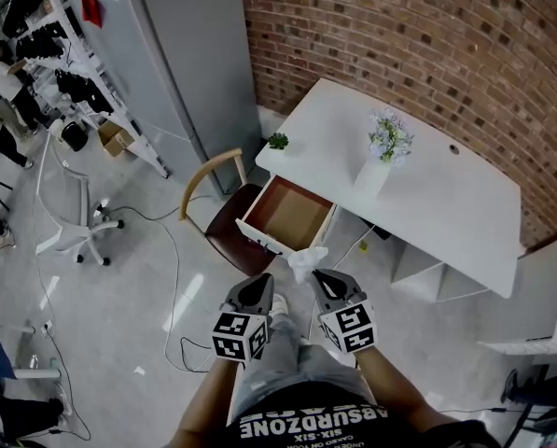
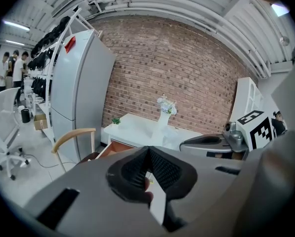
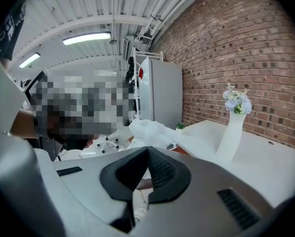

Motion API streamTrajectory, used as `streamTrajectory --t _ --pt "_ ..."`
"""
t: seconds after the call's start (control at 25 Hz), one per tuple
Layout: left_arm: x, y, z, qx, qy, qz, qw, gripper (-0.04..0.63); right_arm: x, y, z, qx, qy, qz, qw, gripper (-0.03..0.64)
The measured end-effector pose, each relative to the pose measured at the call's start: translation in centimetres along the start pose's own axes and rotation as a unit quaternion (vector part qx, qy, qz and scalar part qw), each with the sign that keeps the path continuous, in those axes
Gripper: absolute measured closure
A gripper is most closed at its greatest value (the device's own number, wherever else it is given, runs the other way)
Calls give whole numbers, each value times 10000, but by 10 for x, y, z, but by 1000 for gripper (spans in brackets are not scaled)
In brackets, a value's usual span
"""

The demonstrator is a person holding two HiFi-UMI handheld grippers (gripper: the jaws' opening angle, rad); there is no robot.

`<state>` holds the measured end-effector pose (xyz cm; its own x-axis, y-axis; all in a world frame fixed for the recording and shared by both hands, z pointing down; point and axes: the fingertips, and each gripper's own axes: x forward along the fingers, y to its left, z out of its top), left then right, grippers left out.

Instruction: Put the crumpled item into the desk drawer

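Observation:
The crumpled white item [image 1: 308,261] hangs at the tip of my right gripper [image 1: 321,276], which is shut on it. In the right gripper view the crumpled item [image 3: 148,130] bulges just past the closed tips of my right gripper [image 3: 147,150]. The desk drawer [image 1: 288,215] stands pulled out, its brown bottom bare, just ahead of both grippers. My left gripper [image 1: 259,281] is held beside the right one, shut with nothing in it. In its own view the left gripper [image 2: 148,150] points toward the drawer [image 2: 113,147].
A white desk [image 1: 446,203] against the brick wall carries a vase of flowers [image 1: 384,152] and a small plant [image 1: 277,141]. A wooden chair [image 1: 224,220] stands left of the drawer. A tall grey cabinet [image 1: 180,54], a white office chair [image 1: 73,224] and floor cables lie left.

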<state>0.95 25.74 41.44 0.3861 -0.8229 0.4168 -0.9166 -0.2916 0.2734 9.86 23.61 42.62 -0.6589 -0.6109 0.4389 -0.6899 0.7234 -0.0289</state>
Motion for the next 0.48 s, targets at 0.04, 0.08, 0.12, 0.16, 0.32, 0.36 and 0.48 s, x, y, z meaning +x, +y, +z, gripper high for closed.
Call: streamTrajectory --t 0.04,0.08,0.12,0.16,0.32,0.36,0.48 --pt "5 2 3 -12 -3 -7 10000 598 5 -5 2 -1 3 -6 10000 618" --pt "11 5 6 -21 -2 -15 10000 598 10 -9 5 -2 2 -10 10000 618" --pt "16 8 9 -23 3 -21 10000 598 15 -13 8 -2 -3 -15 10000 618" --pt "21 12 12 -22 9 -23 10000 598 21 -17 12 -2 -10 -20 10000 618" --pt "40 27 27 -44 15 -20 10000 598 43 -33 27 -9 -25 -46 10000 618" --pt "44 31 30 -51 12 -19 10000 598 48 -37 31 -14 -34 -50 10000 618" --pt "58 43 39 -68 12 -16 10000 598 64 -47 43 -27 -79 -65 9999 618"
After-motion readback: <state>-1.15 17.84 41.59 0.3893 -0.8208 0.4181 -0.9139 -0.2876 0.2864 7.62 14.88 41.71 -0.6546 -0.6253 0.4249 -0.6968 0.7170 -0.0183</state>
